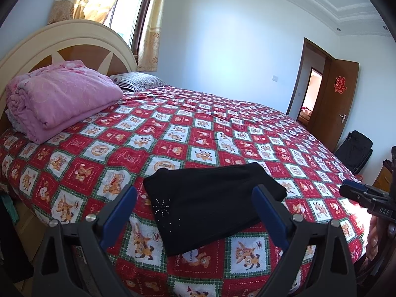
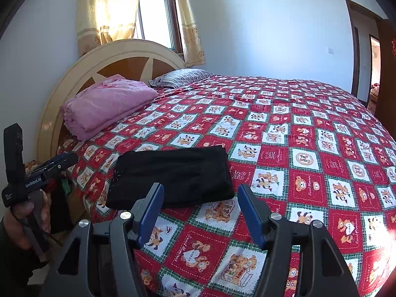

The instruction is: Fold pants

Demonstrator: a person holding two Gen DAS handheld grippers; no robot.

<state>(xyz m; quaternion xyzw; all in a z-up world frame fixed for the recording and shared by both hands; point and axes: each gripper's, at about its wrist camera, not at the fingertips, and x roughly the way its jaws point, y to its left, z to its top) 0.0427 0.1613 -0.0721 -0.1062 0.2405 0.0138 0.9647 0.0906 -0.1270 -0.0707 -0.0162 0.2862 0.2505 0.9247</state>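
The black pants (image 1: 210, 200) lie folded into a compact rectangle on the red patterned bedspread (image 1: 173, 138), near the bed's front edge. They also show in the right wrist view (image 2: 173, 175). My left gripper (image 1: 195, 193) is open and empty, held just above and in front of the pants. My right gripper (image 2: 200, 190) is open and empty, held above the bedspread (image 2: 297, 148) just in front of the pants' near right corner. The right gripper's tip (image 1: 354, 190) shows at the right in the left wrist view, and the left gripper (image 2: 61, 159) at the left in the right wrist view.
A folded pink quilt (image 1: 57, 99) and a striped pillow (image 1: 141, 80) lie by the headboard (image 1: 61, 42). A brown door (image 1: 339, 99) stands open at the far right, with a black bag (image 1: 354, 148) on the floor below it.
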